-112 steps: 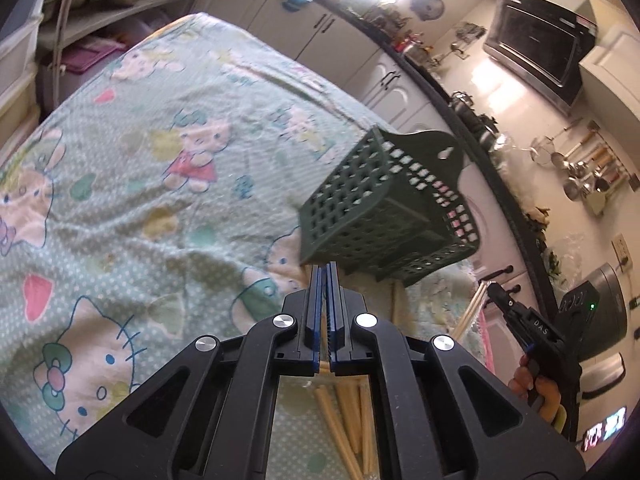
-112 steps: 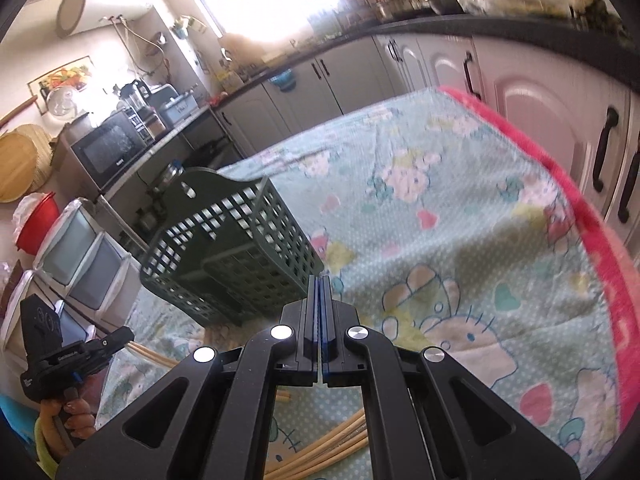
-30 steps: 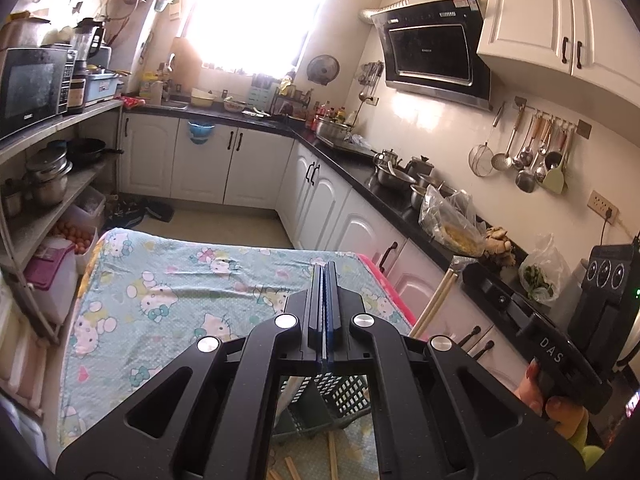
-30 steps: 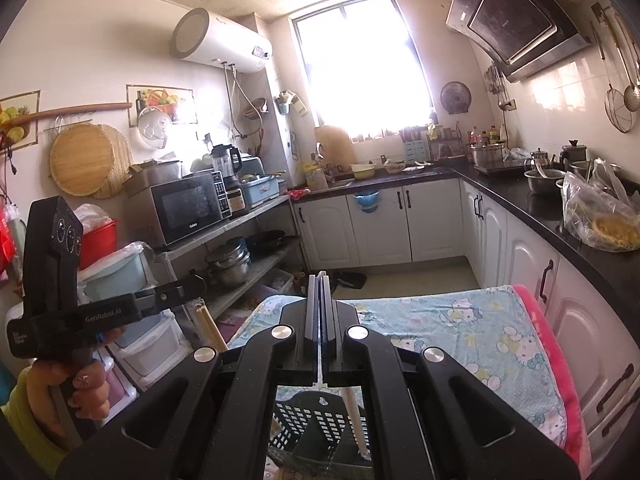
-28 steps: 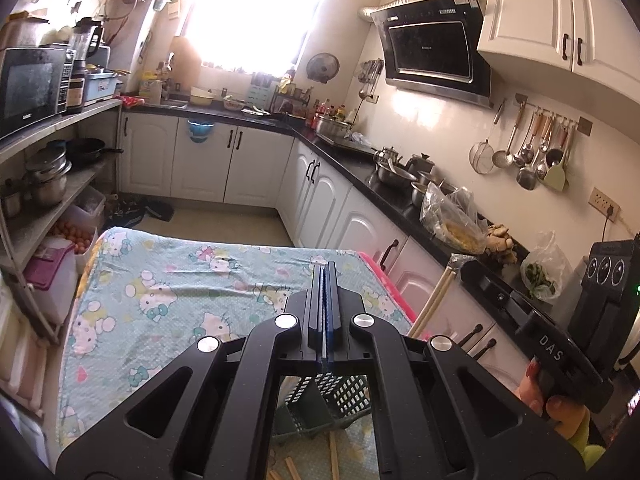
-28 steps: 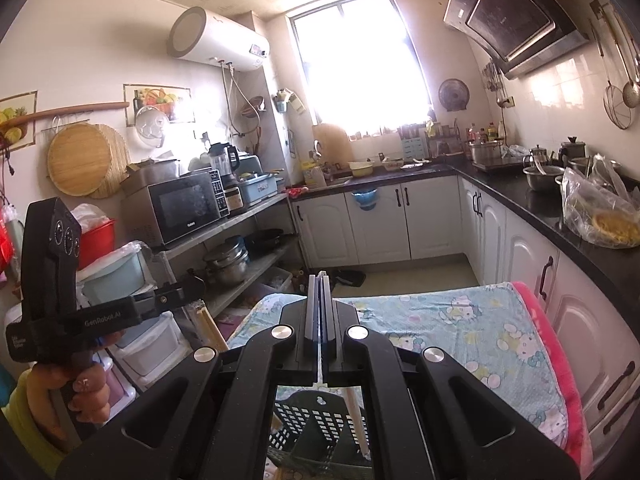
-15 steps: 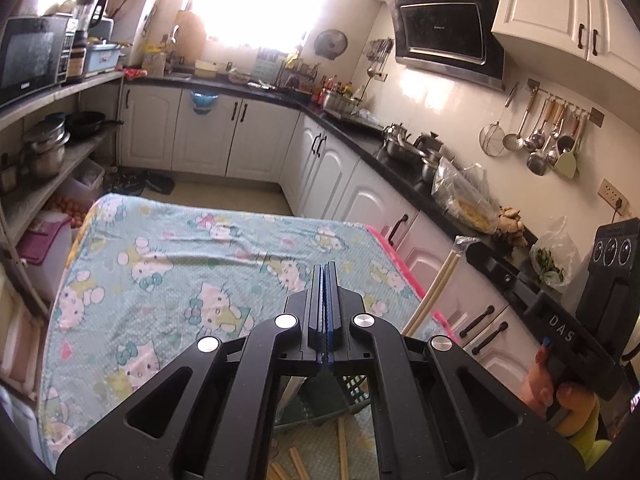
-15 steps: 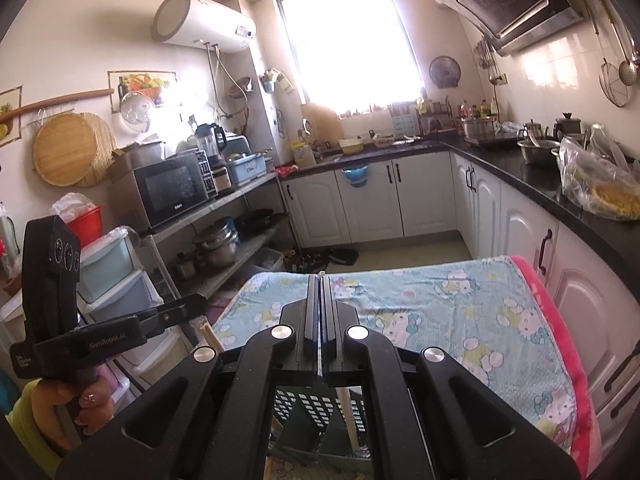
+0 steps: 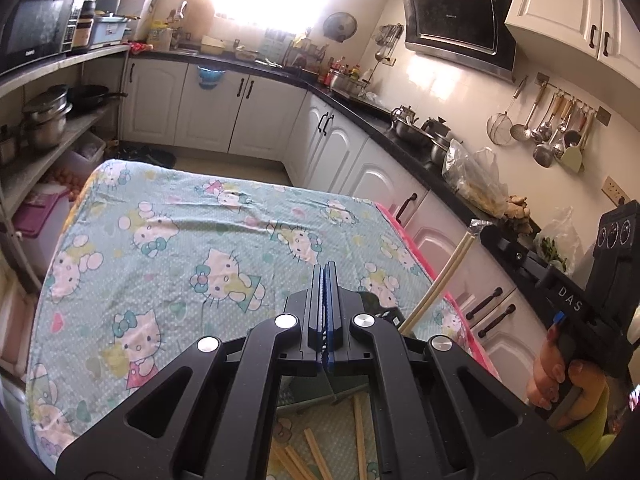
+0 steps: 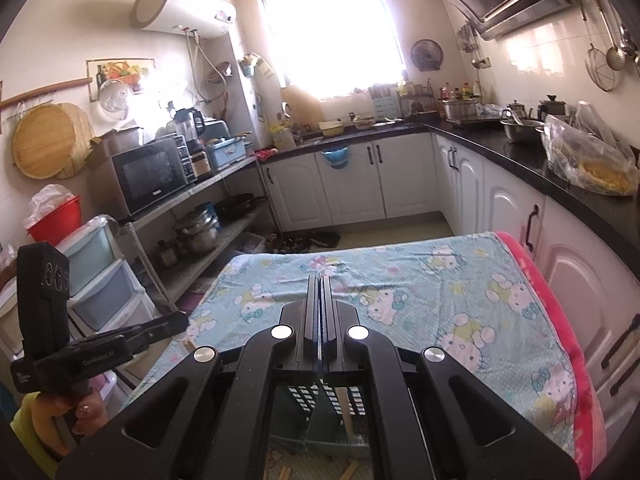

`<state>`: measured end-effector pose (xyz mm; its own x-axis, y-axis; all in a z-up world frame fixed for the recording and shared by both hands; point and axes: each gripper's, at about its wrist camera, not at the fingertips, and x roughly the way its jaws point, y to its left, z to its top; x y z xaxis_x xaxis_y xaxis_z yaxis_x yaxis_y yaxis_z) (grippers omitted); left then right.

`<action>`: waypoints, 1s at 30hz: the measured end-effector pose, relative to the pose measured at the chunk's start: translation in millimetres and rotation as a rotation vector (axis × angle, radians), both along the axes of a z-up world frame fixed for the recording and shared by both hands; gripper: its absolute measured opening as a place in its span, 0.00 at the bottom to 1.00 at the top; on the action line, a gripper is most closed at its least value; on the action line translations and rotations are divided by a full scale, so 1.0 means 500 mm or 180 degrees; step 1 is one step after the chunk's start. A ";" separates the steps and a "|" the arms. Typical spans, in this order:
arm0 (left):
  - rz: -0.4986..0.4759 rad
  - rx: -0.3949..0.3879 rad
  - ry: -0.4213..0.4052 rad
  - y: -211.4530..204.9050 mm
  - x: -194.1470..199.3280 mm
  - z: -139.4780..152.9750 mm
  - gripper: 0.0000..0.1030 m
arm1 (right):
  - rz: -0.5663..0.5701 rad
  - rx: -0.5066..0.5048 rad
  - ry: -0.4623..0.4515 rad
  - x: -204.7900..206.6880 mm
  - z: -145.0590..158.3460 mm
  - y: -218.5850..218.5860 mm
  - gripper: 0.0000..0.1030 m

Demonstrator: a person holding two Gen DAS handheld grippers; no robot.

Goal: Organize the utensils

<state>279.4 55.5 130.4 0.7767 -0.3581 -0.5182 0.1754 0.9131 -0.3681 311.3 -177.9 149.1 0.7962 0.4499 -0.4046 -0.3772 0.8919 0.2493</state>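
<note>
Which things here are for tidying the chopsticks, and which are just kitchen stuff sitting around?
For the job:
green basket
chopstick in the right hand-held gripper
loose chopsticks on the cloth
left hand-held gripper

Just lying about:
microwave
water heater
bagged food
hanging ladles

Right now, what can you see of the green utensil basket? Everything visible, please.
The green basket is mostly hidden behind the gripper bodies. The right wrist view shows it through the gripper frame: dark green plastic, walls pierced with a grid of rectangular holes, what looks like an inner divider. It stands on the cartoon-print tablecloth at the table's near end. A pale chopstick stands inside. The left wrist view shows only a slice of its rim, with the chopstick held by the right gripper angling down towards it.
</note>
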 end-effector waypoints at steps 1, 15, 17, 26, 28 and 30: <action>-0.0005 -0.0012 0.0009 0.003 -0.002 -0.004 0.00 | -0.0028 -0.0005 0.0026 -0.002 -0.006 -0.002 0.01; 0.0013 -0.0013 0.0058 0.031 -0.027 -0.033 0.00 | -0.0319 -0.0049 0.0195 -0.026 -0.054 -0.047 0.33; 0.0020 -0.0005 0.0088 0.032 -0.029 -0.039 0.00 | -0.0340 -0.0046 0.0195 -0.032 -0.058 -0.054 0.34; 0.0096 -0.0035 0.0122 0.039 -0.051 -0.056 0.17 | -0.0396 -0.0130 0.0182 -0.066 -0.077 -0.081 0.46; 0.0105 -0.0043 0.0111 0.038 -0.060 -0.056 0.23 | -0.0406 -0.0146 0.0174 -0.077 -0.081 -0.089 0.48; 0.0136 -0.0037 0.0075 0.036 -0.073 -0.054 0.32 | -0.0430 -0.0171 0.0158 -0.091 -0.089 -0.100 0.50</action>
